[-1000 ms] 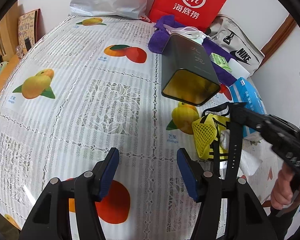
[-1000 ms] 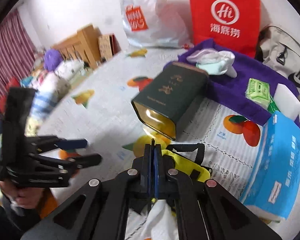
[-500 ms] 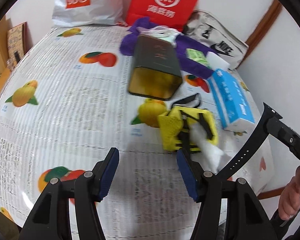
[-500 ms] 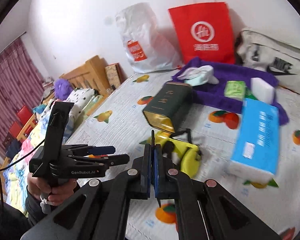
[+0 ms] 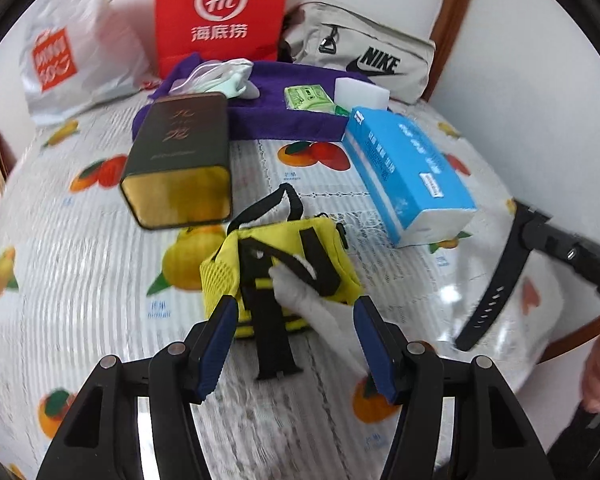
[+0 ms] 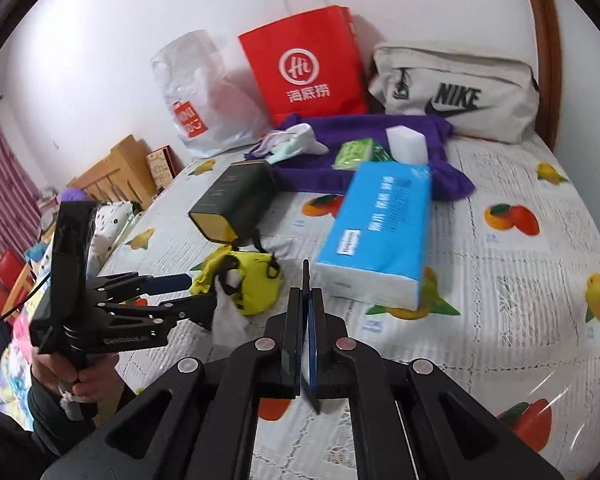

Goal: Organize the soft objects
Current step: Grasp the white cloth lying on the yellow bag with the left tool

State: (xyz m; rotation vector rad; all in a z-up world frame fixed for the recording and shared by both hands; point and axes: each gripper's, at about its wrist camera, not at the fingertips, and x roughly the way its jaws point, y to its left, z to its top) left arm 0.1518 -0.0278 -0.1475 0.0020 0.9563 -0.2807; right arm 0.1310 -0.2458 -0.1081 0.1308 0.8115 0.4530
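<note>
Only the right wrist view shows the wooden headboard (image 6: 108,168).

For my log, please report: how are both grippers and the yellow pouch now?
Left gripper open, close to yellow pouch, no grip. Right gripper shut on black strap. Pouch on tablecloth, white tissue on it. Dark tin just behind.

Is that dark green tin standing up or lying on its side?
On its side: the dark green tin lies lengthwise on the tablecloth, gold end facing the left-wrist camera.
</note>
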